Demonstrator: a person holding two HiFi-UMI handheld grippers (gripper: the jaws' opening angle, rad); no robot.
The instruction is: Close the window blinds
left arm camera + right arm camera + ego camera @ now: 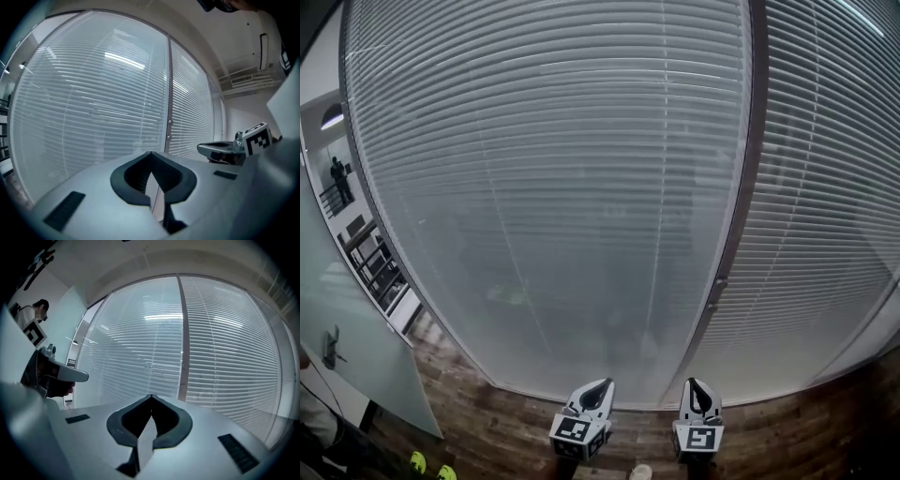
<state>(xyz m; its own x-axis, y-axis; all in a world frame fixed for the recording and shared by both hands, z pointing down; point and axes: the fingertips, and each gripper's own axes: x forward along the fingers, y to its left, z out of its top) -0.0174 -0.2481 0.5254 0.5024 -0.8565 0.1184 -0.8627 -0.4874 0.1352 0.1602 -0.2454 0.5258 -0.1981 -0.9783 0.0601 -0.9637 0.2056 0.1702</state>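
Observation:
White slatted window blinds hang in front of me and fill most of the head view. A second blind panel lies to the right of a dark upright frame post. The slats are turned nearly flat, and dim shapes show through them. Both grippers are held low, apart from the blinds and touching nothing. My left gripper is shut and empty. Beside it, my right gripper is also shut with nothing between its jaws.
A small fitting sits on the frame post. A frosted glass door with a handle stands at the left. Wooden floor runs below the blinds. A person stands off to the left.

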